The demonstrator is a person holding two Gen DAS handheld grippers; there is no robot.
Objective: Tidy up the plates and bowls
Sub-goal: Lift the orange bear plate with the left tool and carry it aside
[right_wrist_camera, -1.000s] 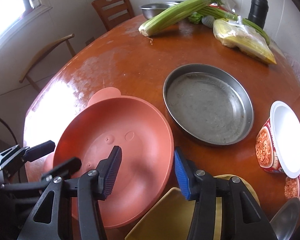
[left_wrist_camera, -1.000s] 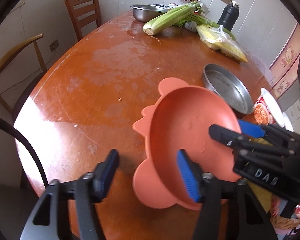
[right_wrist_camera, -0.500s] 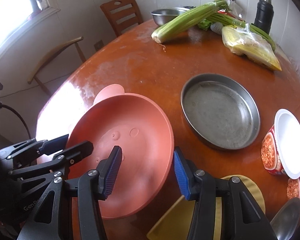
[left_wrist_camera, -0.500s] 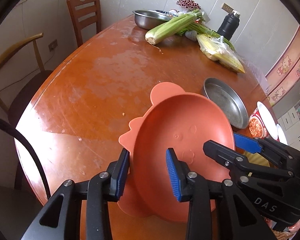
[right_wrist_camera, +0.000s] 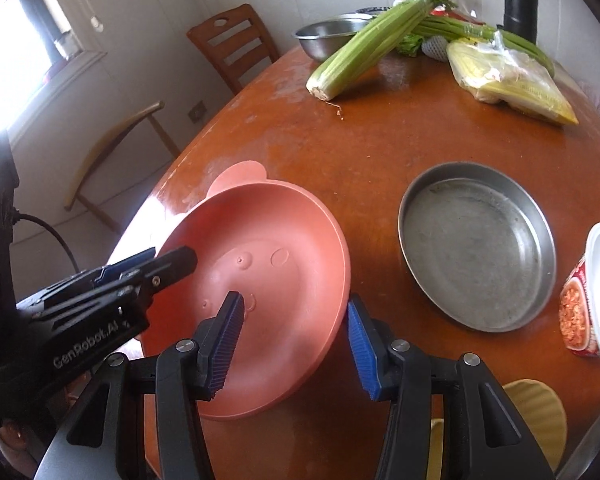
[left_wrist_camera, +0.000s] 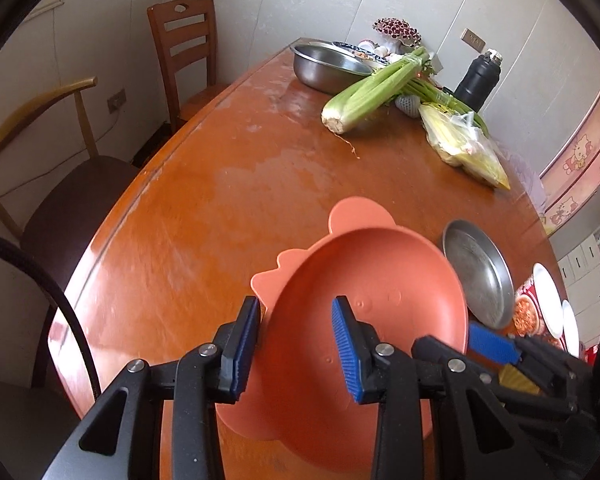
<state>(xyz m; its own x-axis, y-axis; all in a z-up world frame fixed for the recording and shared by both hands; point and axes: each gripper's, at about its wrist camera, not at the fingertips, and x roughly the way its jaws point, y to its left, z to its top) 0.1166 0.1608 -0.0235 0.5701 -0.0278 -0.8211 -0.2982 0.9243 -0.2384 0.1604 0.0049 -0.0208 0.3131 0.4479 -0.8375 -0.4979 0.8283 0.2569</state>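
Observation:
A salmon-pink animal-shaped plate [left_wrist_camera: 364,312] with ear tabs is tilted above the round wooden table [left_wrist_camera: 220,200]; it also shows in the right wrist view [right_wrist_camera: 260,280]. My left gripper [left_wrist_camera: 296,352] straddles the plate's left rim with a wide gap between its blue pads. My right gripper [right_wrist_camera: 296,344] straddles the plate's right rim, jaws apart. A steel pan [right_wrist_camera: 476,244] lies to the right of the plate, also in the left wrist view [left_wrist_camera: 480,276]. A yellow dish [right_wrist_camera: 536,412] lies under the right gripper.
A steel bowl [left_wrist_camera: 328,66], celery [left_wrist_camera: 376,88], bagged corn [left_wrist_camera: 460,144] and a black flask [left_wrist_camera: 480,80] sit at the table's far end. Instant-noodle cups [right_wrist_camera: 592,296] stand at the right. Two chairs [left_wrist_camera: 184,52] stand along the left edge.
My left gripper narrowed from wide open and moved onto the plate's left rim. The plate has tilted and risen from the table. The right gripper stayed around the right rim.

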